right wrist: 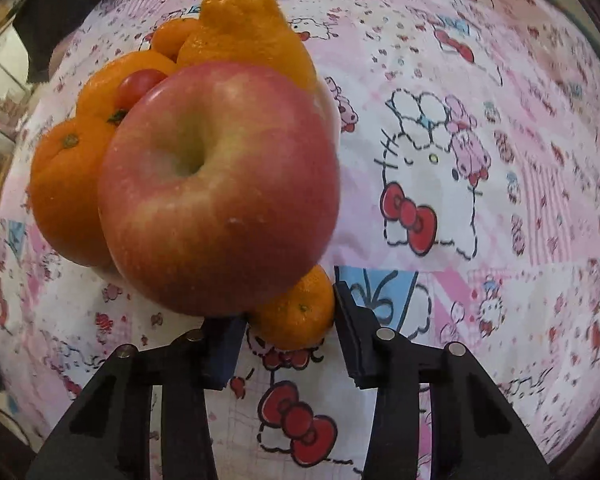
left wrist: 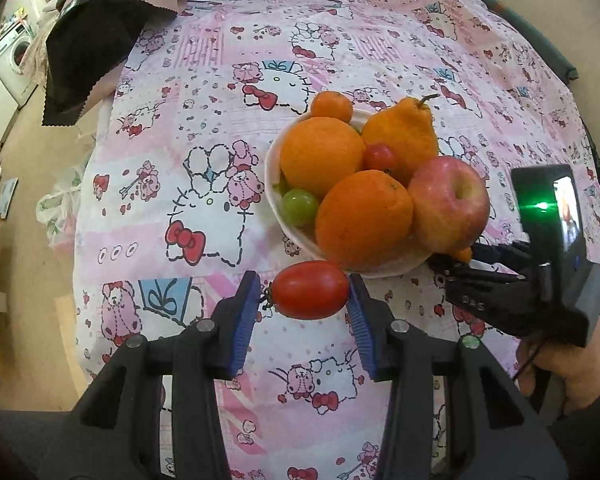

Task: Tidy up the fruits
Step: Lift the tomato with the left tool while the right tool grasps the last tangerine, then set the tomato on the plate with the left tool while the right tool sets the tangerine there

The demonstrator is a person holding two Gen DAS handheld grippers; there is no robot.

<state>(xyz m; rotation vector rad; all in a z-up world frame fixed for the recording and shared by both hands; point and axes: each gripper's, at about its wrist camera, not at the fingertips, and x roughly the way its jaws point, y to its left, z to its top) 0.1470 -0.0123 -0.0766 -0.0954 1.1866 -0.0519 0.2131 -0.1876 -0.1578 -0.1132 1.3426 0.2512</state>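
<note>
Your left claw (left wrist: pixel 306 300) grips a red tomato (left wrist: pixel 309 295) between its blue pads, just in front of the white bowl (left wrist: pixel 274 196) heaped with 2 oranges, a knobbly citrus (left wrist: pixel 404 136), an apple (left wrist: pixel 450 204), a green grape (left wrist: pixel 299 207) and a small tomato (left wrist: pixel 380 156). Your right claw (right wrist: pixel 290 320) has closed on a small mandarin (right wrist: pixel 296 312) tucked under the apple at the bowl's edge, on the pink cartoon-print cloth (left wrist: pixel 204 184).
</note>
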